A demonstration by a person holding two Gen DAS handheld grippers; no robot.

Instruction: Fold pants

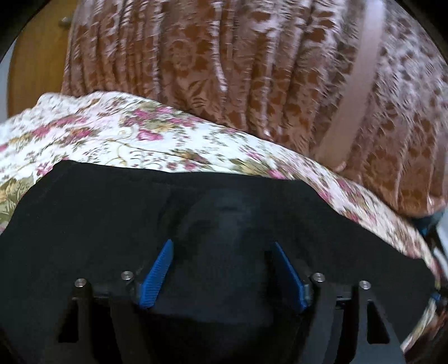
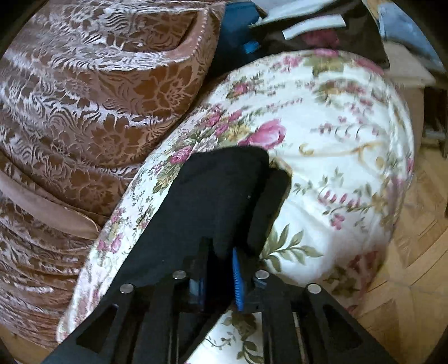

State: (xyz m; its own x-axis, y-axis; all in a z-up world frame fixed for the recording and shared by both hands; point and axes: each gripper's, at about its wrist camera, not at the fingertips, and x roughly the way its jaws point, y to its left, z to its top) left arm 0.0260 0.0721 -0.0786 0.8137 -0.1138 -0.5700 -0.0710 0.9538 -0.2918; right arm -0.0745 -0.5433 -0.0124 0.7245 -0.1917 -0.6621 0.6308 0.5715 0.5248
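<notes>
The black pants (image 1: pixel 112 212) lie spread on a floral bedspread (image 1: pixel 117 131). In the left wrist view my left gripper (image 1: pixel 222 246) is open just above the black cloth, its blue pads (image 1: pixel 156 274) wide apart with cloth bulging between them. In the right wrist view my right gripper (image 2: pixel 224 252) is shut on a fold of the black pants (image 2: pixel 218 190), which runs up and away from the blue pad (image 2: pixel 238 280) over the bedspread (image 2: pixel 336 156).
A brown and pink patterned cover (image 1: pixel 252 70) lies behind the bedspread, also at the left of the right wrist view (image 2: pixel 84 98). Wooden floor (image 2: pixel 414 266) shows at the right. Dark and blue items (image 2: pixel 280 25) are piled at the far end.
</notes>
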